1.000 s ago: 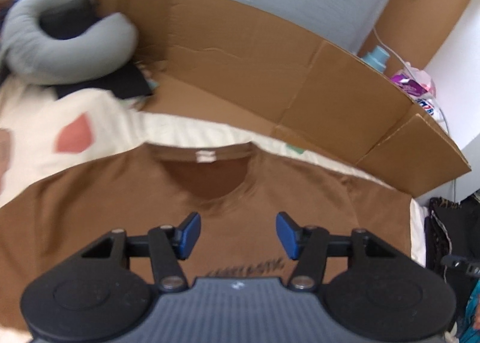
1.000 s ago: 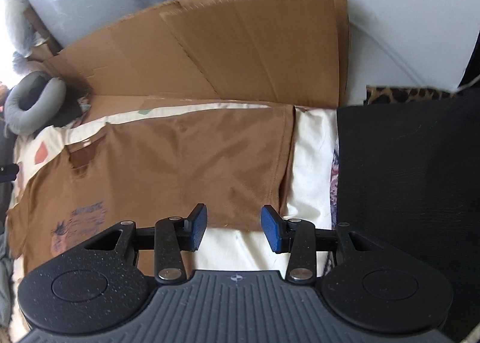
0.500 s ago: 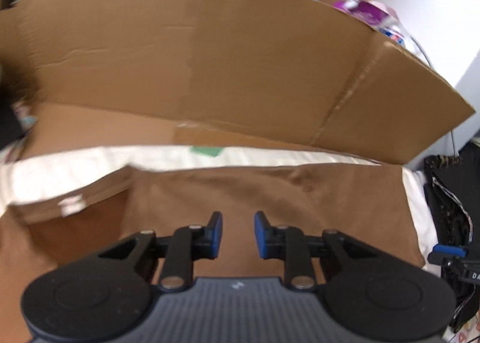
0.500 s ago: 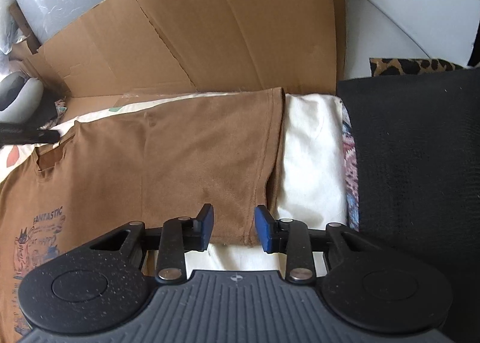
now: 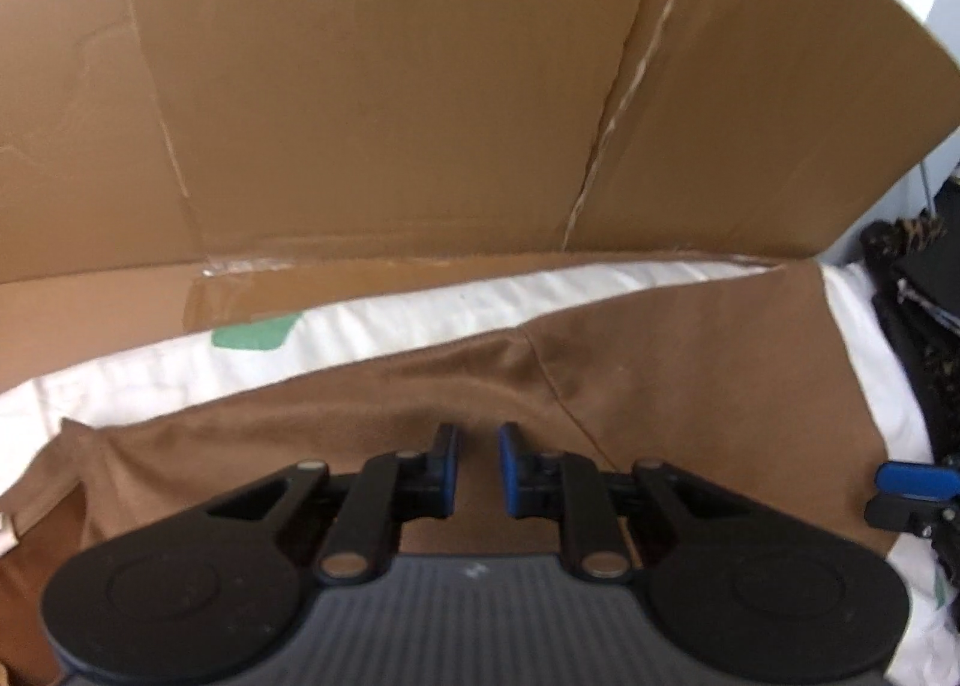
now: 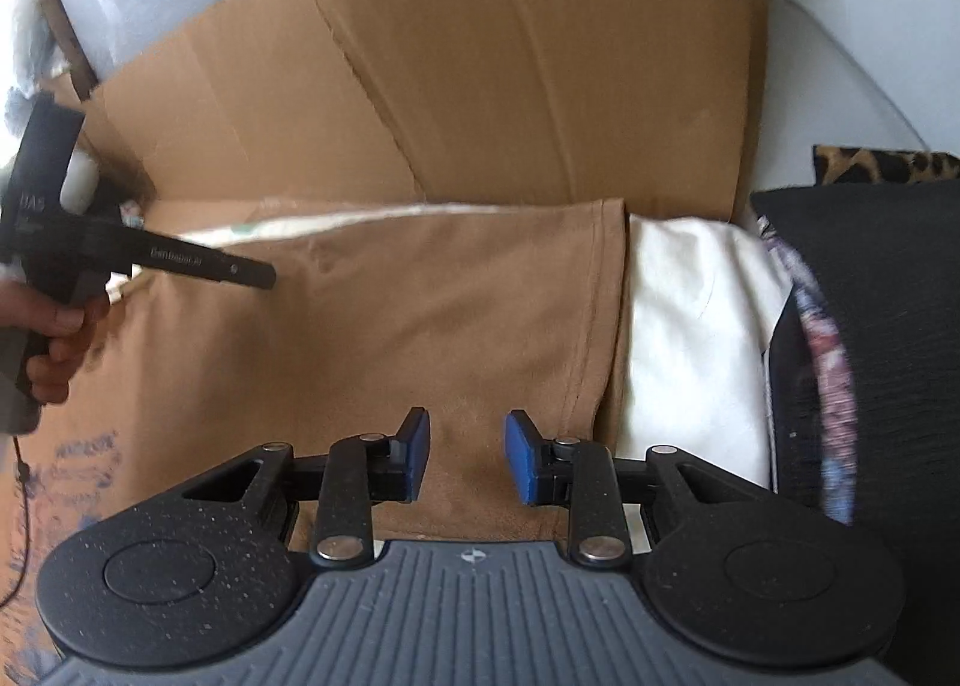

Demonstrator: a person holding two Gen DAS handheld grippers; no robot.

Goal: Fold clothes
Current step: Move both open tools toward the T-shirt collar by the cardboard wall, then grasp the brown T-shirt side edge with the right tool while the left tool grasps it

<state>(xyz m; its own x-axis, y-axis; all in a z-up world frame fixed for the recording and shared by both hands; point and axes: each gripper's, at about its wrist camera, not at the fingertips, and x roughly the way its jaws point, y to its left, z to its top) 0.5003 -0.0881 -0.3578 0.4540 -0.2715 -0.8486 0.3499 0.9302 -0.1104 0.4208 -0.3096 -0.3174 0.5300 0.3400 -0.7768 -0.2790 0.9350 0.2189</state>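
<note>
While both cameras look across the brown T-shirt [image 5: 690, 386] spread on a white sheet [image 5: 420, 314], each shows something the other misses. From the left wrist, the left gripper [image 5: 478, 461] sits low over the shirt's upper body, its jaws narrowed to a slim gap with cloth seen between them, though whether they pinch it cannot be told; a seam runs off toward 1 o'clock, and a green patch [image 5: 252, 335] on the sheet lies at 10 o'clock. A blue pad of the right gripper [image 5: 912, 479] pokes in at 3 o'clock. From the right wrist, the right gripper [image 6: 466, 461] hovers near the shirt's hem [image 6: 594, 314], jaws moderately apart and holding nothing. Only this view shows the printed graphic [image 6: 78, 464] at 9 o'clock, the left hand [image 6: 54, 350] gripping its tool, and a black cushion [image 6: 870, 356] at 3 o'clock. Cardboard [image 6: 510, 56] stands behind at 12 o'clock.
</note>
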